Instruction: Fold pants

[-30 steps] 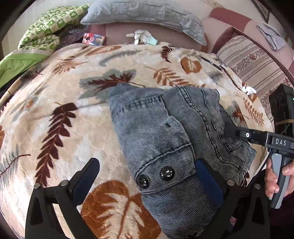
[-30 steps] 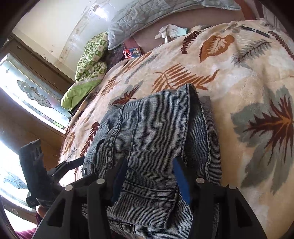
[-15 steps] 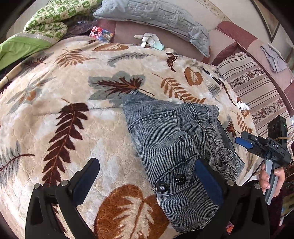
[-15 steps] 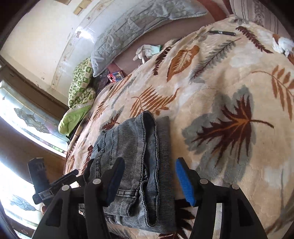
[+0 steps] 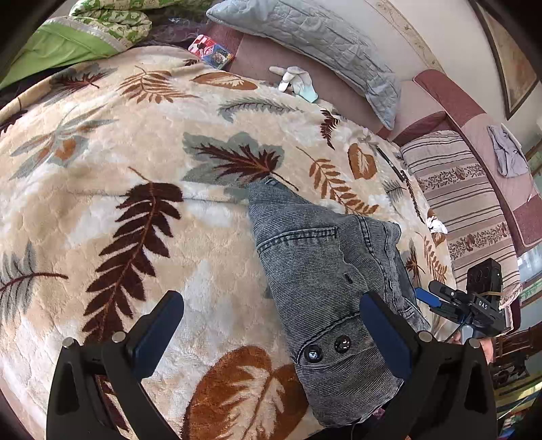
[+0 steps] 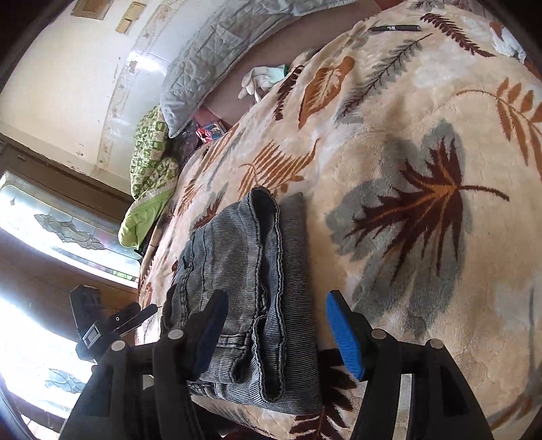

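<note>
The grey denim pants (image 5: 325,281) lie folded in a compact stack on the leaf-patterned blanket (image 5: 135,203), near the bed's front edge. They also show in the right wrist view (image 6: 250,281), with the layered edges facing me. My left gripper (image 5: 271,328) is open and empty, raised above the blanket just left of the stack. My right gripper (image 6: 274,338) is open and empty, hovering over the stack's near end. The right gripper (image 5: 450,301) also shows at the far right of the left wrist view.
A grey pillow (image 5: 305,37) and a white glove (image 5: 294,81) lie at the back of the bed. A green quilt (image 5: 84,30) sits at the back left. A striped cushion (image 5: 460,199) is at the right. A black pen (image 6: 396,28) lies on the blanket.
Both grippers have pulled back and up from the folded pants, so the stack looks smaller. The pants stay put on the blanket.
</note>
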A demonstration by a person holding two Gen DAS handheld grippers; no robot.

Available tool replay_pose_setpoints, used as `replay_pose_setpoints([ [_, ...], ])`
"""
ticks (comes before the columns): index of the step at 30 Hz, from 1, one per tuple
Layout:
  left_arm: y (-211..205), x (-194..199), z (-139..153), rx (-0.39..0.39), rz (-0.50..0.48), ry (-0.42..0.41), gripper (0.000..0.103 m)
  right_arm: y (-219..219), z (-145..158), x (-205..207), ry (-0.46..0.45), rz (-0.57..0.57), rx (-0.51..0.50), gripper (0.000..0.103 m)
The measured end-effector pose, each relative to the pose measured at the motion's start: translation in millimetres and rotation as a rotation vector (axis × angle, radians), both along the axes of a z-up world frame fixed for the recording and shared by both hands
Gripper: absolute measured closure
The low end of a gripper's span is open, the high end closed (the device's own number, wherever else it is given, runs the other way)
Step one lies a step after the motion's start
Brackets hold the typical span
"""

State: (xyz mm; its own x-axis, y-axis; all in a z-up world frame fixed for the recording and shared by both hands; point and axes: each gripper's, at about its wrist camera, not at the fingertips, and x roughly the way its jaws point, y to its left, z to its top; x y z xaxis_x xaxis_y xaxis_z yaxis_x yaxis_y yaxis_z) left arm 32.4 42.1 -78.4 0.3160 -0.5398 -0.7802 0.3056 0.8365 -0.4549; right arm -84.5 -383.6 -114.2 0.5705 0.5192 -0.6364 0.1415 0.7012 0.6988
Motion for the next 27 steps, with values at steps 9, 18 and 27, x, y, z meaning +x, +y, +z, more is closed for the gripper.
replay_pose_setpoints([
  [9, -26, -2, -37, -0.042, -0.176, 0.185, 0.0, -13, -24, 8, 0.054, 0.07, 0.096, 0.038],
  [18, -43, 16, -46, -0.166, -0.239, 0.264, 0.0, 9, -40, 44, 0.076, 0.255, 0.232, 0.038],
  [27, -83, 29, -51, -0.245, -0.365, 0.27, 0.0, 40, -49, 79, 0.017, 0.427, 0.28, 0.037],
])
